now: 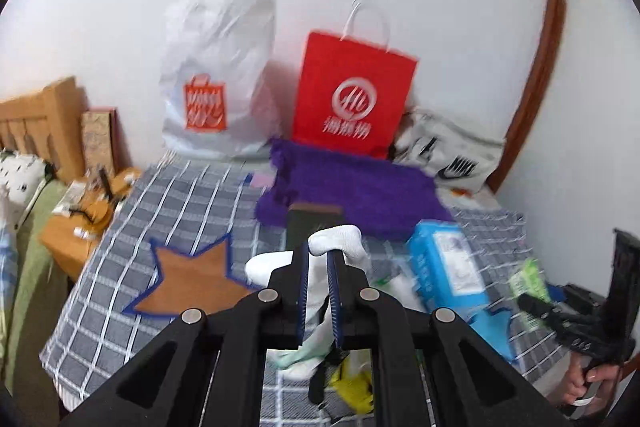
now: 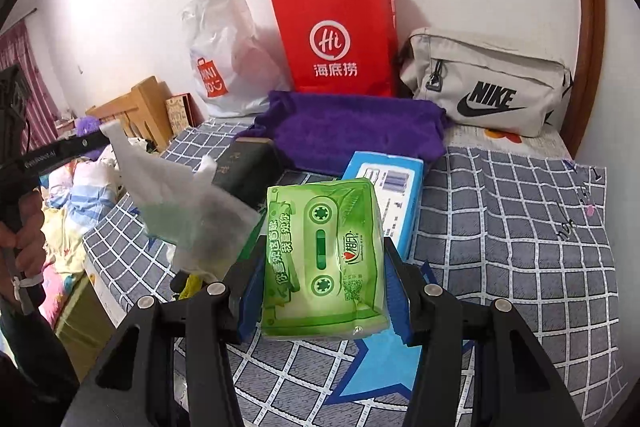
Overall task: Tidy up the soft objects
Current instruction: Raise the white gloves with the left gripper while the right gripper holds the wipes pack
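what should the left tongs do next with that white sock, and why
Probably carry the white sock over to the purple towel and let go there. The left tongs are shut on the sock, which hangs clear of the checked cloth. The right tongs are busy holding the green tissue pack.

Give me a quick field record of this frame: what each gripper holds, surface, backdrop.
left gripper: shut on white sock, lifted off the bed
right gripper: shut on green tissue pack, clamped by its sides
surface: grey checked bedspread
behind: purple towel, red paper bag, white plastic bag, grey Nike bag
nearby: blue box, dark book
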Motion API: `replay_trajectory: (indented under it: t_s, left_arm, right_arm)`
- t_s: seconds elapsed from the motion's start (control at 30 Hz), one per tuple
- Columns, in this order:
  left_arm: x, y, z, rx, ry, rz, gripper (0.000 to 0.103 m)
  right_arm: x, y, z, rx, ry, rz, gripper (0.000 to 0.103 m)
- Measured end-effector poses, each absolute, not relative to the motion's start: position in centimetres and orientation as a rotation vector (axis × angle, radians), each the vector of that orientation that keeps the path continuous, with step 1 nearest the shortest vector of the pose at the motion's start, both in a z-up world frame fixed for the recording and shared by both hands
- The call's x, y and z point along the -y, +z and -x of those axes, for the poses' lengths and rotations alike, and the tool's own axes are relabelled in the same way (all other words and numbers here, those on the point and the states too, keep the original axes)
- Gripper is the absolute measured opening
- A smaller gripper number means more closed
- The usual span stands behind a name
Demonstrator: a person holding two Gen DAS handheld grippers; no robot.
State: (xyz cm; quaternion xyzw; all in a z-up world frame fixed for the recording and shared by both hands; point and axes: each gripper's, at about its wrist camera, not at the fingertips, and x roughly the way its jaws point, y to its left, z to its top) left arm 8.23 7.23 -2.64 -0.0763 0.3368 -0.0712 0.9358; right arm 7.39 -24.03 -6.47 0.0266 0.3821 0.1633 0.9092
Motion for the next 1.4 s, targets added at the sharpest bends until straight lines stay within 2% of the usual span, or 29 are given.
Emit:
replay_trajectory:
  t_s: [0.2,0.33,0.37,0.43,0.47,0.5,0.63,0.97,1.03,1.07,1.1,1.17,1.4]
  left_arm:
    - [-7.6,-8.8,-10.0,-0.83,-0.169,0.207,0.01]
    - [-7.1,-11.1,-10.9,-0.874,-0.191,0.214,0.011]
    - [-6.9,-11.3,-11.0,-0.871,-0.22,0.223,0.013]
    - [-6.5,-11.4,-11.0,-0.87,-0.245,0.222,0.031]
    - [-6.2,-11.5,-11.0,-0.868,-0.244,0.213,0.05]
    - [-6.0,-11.4,-11.0,-0.862,-0.239,0.2,0.06]
    - [-5.2,-11.6,-10.9,-0.85,-0.291,0.191,0.061]
    - [-0.7,-13.2,-11.9,-0.871,-0.35,0.128,0.06]
    - [-0.3,-13.6,-12.2,-0.871,-0.348,0.117,0.045]
    - [-0.1,-13.9,-12.3,-0.879,-0.359,0.112,0.033]
    - [-0.1,-14.1,-12.3,-0.884,-0.368,0.112,0.025]
    - [0.0,-14.5,-12.1,-0.893,-0.385,0.106,0.014]
    - [-2.1,-12.7,-10.2,-0.852,-0.374,0.147,0.012]
  right_arm:
    - [23.8,-8.5,-7.6,-0.834,0.336,-0.052,0.052]
    - [23.9,-9.4,-7.7,-0.858,0.327,-0.049,0.052]
    - [24.0,-9.6,-7.8,-0.863,0.323,-0.05,0.052]
    - [24.1,-9.9,-8.0,-0.872,0.317,-0.052,0.052]
    - [24.2,-10.1,-8.2,-0.876,0.312,-0.053,0.052]
    - [24.3,-10.2,-8.3,-0.879,0.309,-0.054,0.052]
    - [24.5,-10.6,-8.5,-0.886,0.304,-0.059,0.052]
    - [25.0,-11.6,-8.4,-0.907,0.299,-0.073,0.052]
    - [25.0,-11.8,-8.3,-0.907,0.298,-0.067,0.052]
    - [24.9,-12.0,-8.3,-0.909,0.3,-0.063,0.052]
    - [24.9,-12.2,-8.3,-0.917,0.303,-0.06,0.052]
    - [24.7,-12.9,-8.1,-0.935,0.315,-0.051,0.052]
    - [24.1,-15.6,-7.9,-1.003,0.334,-0.036,0.052]
